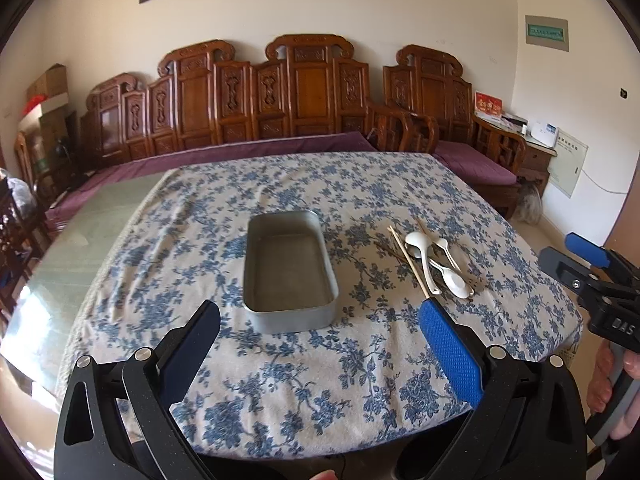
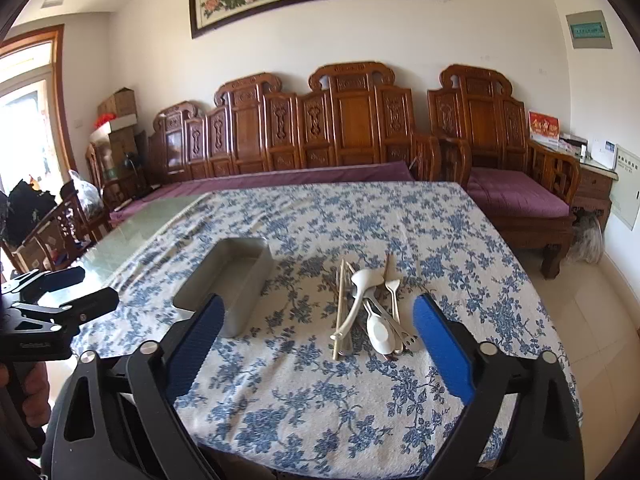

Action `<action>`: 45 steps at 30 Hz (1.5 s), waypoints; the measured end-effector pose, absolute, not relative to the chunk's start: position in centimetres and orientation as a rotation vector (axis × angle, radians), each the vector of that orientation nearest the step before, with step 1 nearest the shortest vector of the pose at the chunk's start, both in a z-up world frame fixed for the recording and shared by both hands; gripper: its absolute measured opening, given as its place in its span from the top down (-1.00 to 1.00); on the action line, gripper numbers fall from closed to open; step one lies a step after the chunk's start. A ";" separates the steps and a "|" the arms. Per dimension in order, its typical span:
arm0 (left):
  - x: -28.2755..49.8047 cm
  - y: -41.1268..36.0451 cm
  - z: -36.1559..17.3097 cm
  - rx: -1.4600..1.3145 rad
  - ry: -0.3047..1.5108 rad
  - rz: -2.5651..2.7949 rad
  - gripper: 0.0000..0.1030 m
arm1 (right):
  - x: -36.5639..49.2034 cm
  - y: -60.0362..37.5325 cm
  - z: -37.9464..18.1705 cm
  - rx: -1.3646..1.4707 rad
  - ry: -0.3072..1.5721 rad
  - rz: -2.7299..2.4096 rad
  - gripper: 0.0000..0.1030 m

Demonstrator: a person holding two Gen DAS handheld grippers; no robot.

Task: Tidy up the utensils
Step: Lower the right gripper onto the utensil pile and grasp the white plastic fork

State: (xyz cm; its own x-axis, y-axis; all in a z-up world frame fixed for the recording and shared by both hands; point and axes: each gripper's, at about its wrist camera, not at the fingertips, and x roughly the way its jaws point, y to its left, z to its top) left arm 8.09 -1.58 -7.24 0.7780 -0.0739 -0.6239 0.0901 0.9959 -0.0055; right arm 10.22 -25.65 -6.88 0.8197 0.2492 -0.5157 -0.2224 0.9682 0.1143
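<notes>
An empty grey metal tray stands on the blue-flowered tablecloth; in the right wrist view the tray is left of centre. A pile of utensils lies right of it: white spoons, wooden chopsticks and metal cutlery. In the right wrist view the spoons, chopsticks and a metal fork lie just ahead. My left gripper is open and empty, near the tray's front end. My right gripper is open and empty, just short of the pile; it also shows in the left wrist view.
The cloth covers a glass-topped table with bare glass at the left. A carved wooden bench with purple cushions stands behind the table, an armchair at the right. Boxes and bags sit at the far left.
</notes>
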 end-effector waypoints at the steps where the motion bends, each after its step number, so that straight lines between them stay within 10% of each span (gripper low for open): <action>1: 8.5 -1.7 -7.5 0.025 0.678 -0.101 -0.88 | 10.7 -25.7 -7.1 0.048 0.564 0.248 -0.78; 21: 17.5 -5.9 -10.9 0.077 0.781 -0.250 -0.62 | 23.0 -30.9 -11.1 0.108 0.654 0.235 0.19; 45: 22.9 -9.9 -17.4 0.088 0.923 -0.271 -0.38 | 32.6 -30.8 -24.2 -0.016 0.975 0.280 0.79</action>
State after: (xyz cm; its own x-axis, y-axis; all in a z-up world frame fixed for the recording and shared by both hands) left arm 22.88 -9.90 -17.42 0.5721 -0.1933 -0.7971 0.2686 0.9624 -0.0406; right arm 32.65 -30.84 -24.17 0.5285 0.2274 -0.8179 -0.2414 0.9639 0.1120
